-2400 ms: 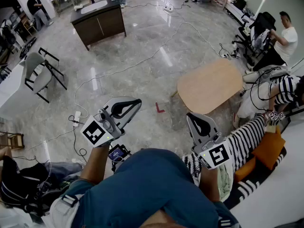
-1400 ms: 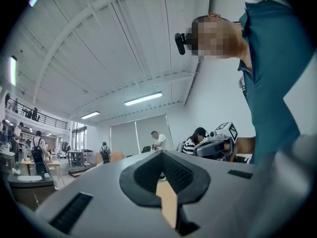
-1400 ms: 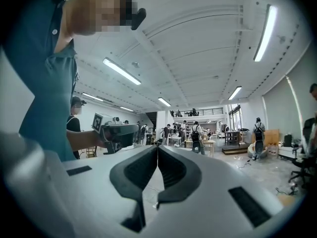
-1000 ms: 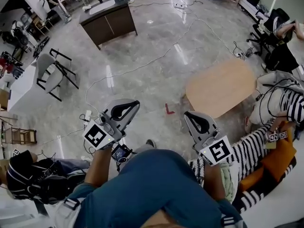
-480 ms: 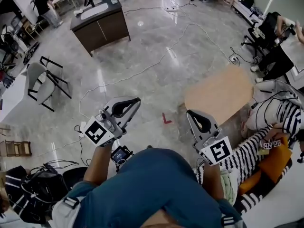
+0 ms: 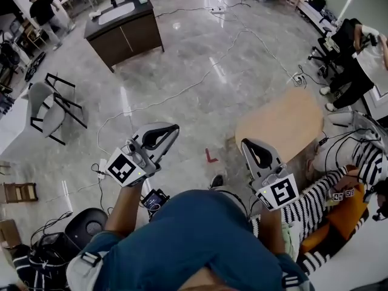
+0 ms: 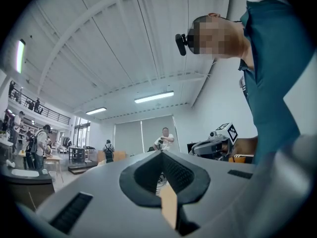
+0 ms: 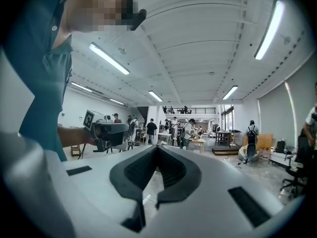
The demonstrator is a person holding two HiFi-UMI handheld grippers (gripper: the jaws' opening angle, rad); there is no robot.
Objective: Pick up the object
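I hold both grippers up in front of my chest, above a grey marble floor (image 6: pixel 182 83). In the head view my left gripper (image 6: pixel 171 129) points forward and right with its jaws together, and nothing is between them. My right gripper (image 6: pixel 246 143) points forward and is also shut and empty. The left gripper view has the left gripper (image 7: pixel 161 152) aimed level across the hall, with the right gripper (image 7: pixel 213 145) beside it. The right gripper view has the closed right gripper (image 8: pixel 157 147) and the left gripper (image 8: pixel 106 133) at its left. No object lies near either gripper.
A low wooden table (image 6: pixel 282 123) stands ahead to the right, with a red floor mark (image 6: pixel 210 156) beside it. A dark cabinet (image 6: pixel 124 29) and a folding chair (image 6: pixel 51 105) are far left. Cables cross the floor. Striped fabric (image 6: pixel 315 199) and an orange cushion (image 6: pixel 327 229) lie at the right, near seated people.
The head view has shifted over the floor, and a dark shoe now shows below the red mark. The bags at lower left slid out of view. Both grippers kept their pose, shut.
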